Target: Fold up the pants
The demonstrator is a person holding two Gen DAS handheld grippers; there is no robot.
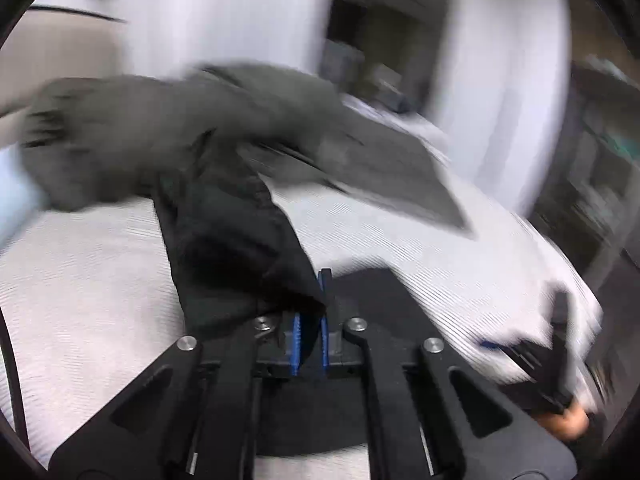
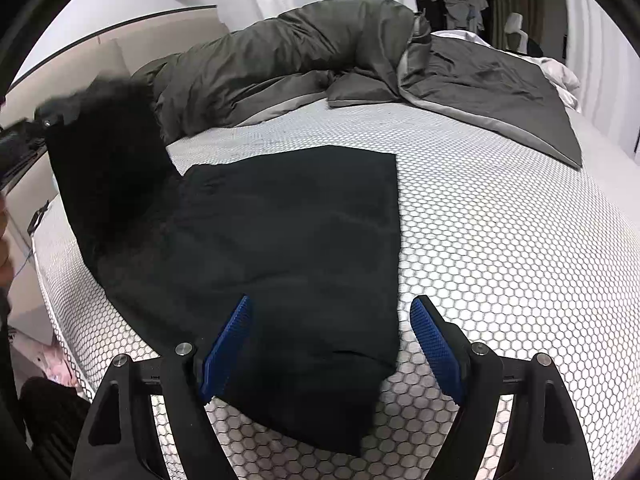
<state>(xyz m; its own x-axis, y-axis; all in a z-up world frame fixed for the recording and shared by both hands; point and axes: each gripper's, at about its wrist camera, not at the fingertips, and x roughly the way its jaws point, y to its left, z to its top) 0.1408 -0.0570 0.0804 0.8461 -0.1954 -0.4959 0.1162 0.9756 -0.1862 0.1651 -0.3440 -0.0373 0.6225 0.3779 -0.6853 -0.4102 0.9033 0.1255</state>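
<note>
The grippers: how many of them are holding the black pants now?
1. The left gripper is shut on a lifted end of the black pants. The right gripper is open above the near end on the mattress, holding nothing.

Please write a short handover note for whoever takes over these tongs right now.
Left tongs: shut on one end of the black pants, lifted off the mattress.
Right tongs: open, empty, hovering over the pants' near end, not pressing it.
Pants: mostly flat on the mattress; the left end hangs raised. The grey duvet lies bunched behind, clear of them.
Done: one end gripped and raised.
Left: likely carry that end over the flat part, lay it down, smooth it, then finish folding.
</note>
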